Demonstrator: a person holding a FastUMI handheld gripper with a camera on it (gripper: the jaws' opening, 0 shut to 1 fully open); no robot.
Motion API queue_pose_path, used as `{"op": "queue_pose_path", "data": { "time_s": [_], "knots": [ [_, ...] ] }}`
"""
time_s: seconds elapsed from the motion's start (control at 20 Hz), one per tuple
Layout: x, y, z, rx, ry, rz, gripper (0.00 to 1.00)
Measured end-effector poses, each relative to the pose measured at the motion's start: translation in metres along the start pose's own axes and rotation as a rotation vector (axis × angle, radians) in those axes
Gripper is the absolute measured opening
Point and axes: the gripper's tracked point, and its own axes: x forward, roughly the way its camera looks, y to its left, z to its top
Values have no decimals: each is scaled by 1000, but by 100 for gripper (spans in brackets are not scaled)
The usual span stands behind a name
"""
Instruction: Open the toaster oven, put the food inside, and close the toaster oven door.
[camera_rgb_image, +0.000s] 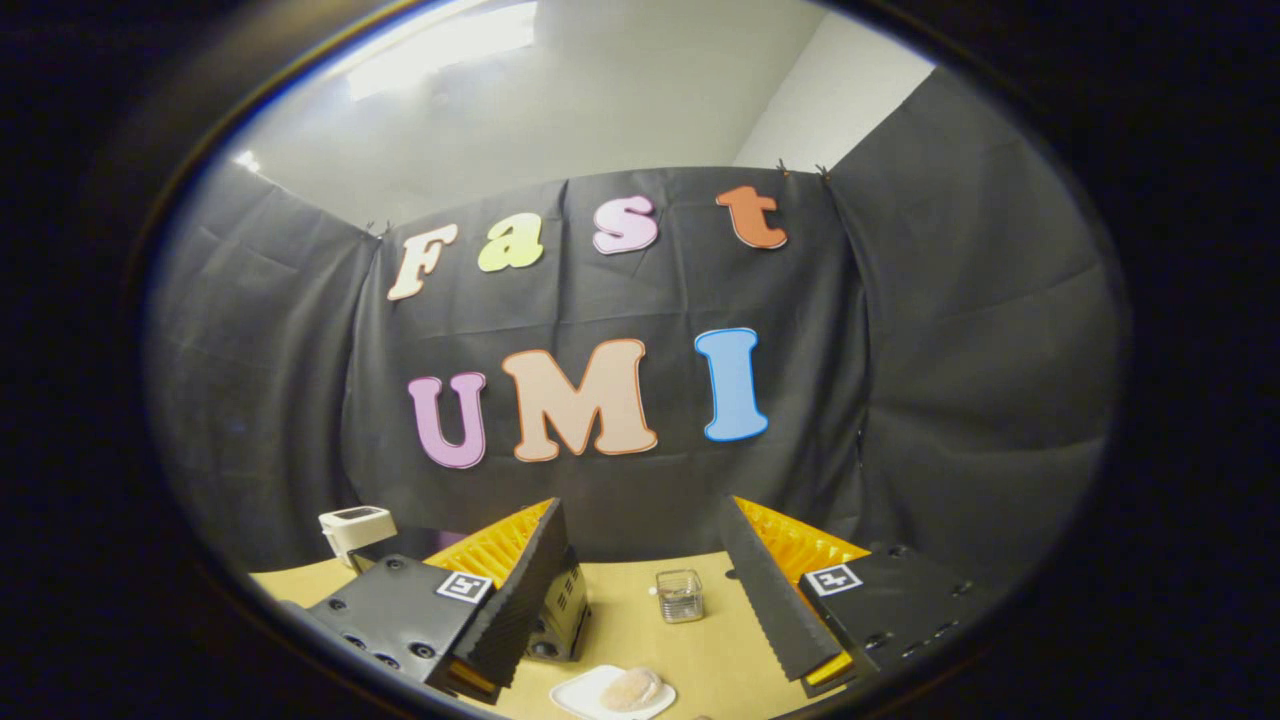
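Gripper view: your gripper (645, 590) held high above tan wooden table (700, 650), fingers spread wide apart, gripping nothing. Dark boxy toaster oven (562, 618) sits just behind left finger, partly hidden by it. Round pale bun on white square plate (612, 691) lies below, between fingers. Small clear glass cup (680, 595) stands beyond plate. White boxy device (355, 528) far left.
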Motion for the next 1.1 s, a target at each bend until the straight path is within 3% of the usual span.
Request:
{"op": "queue_pose_path", "data": {
  "time_s": [1.1],
  "knots": [
    [-8, -9, -16, 5, 3, -11, 97]
  ]
}}
